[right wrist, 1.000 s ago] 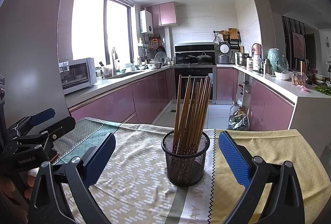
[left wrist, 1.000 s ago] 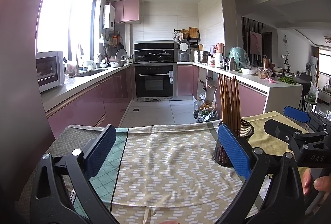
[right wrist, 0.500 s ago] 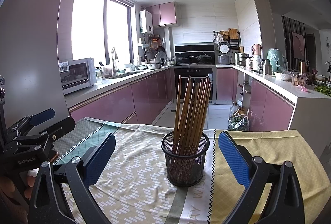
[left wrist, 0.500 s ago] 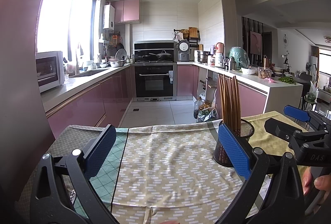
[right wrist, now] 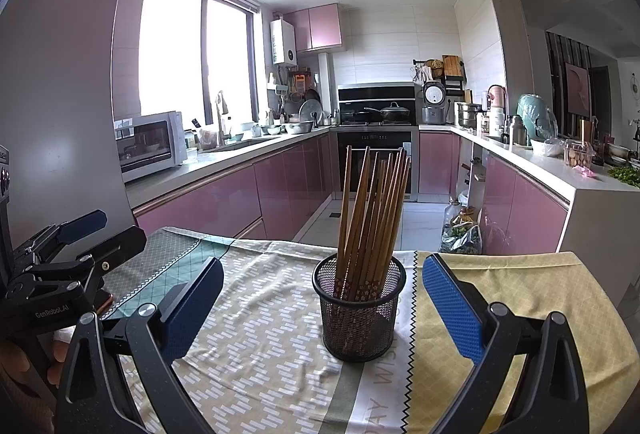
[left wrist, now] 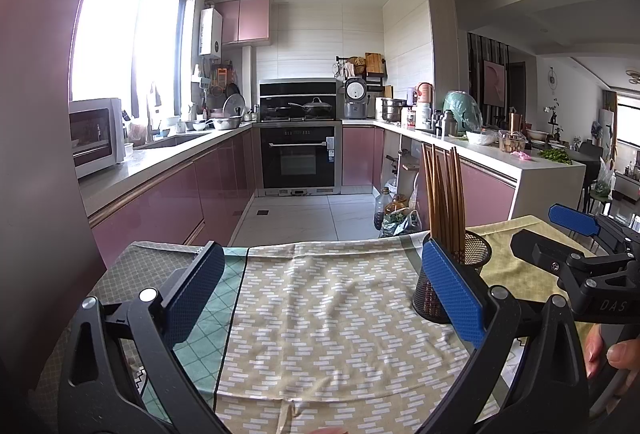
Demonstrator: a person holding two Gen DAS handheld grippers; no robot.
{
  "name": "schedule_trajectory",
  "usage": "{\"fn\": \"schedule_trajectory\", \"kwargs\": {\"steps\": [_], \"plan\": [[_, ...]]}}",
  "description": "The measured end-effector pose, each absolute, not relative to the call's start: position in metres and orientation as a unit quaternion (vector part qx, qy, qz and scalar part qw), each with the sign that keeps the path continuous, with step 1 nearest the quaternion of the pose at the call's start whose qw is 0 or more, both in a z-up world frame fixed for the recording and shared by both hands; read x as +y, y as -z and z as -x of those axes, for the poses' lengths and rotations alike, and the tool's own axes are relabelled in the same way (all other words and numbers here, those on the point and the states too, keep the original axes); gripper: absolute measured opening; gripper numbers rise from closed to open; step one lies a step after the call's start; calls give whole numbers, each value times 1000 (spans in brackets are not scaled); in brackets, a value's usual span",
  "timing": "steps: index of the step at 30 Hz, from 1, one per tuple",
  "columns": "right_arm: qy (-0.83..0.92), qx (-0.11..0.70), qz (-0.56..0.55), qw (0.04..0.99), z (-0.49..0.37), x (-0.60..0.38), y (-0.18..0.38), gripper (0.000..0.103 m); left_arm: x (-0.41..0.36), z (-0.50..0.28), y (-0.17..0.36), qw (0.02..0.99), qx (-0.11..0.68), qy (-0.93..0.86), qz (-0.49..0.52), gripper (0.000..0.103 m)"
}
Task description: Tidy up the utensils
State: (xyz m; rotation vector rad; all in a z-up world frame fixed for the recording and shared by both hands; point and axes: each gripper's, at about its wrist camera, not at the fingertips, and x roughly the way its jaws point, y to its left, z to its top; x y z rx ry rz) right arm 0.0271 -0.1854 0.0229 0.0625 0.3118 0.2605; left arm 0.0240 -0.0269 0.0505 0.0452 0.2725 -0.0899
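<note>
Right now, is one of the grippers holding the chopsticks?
No, the chopsticks stand in the mesh cup, and the right hand-held gripper is open around it, not touching.

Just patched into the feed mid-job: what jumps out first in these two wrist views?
The black mesh holder packed with wooden chopsticks stands upright on the patterned tablecloth, dead centre in the right wrist view. The right gripper is open and empty with the holder between its blue pads. The left gripper, also open and empty, frames bare cloth, with the holder behind its right-hand pad.
</note>
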Motion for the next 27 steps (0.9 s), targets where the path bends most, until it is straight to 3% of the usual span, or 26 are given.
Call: {"fn": "schedule_trajectory", "kwargs": {"steps": [27], "plan": [[-128,156,-35,979,-26,-187,-23,96,-30,-20,-47,989,139,47,-22,97]]}}
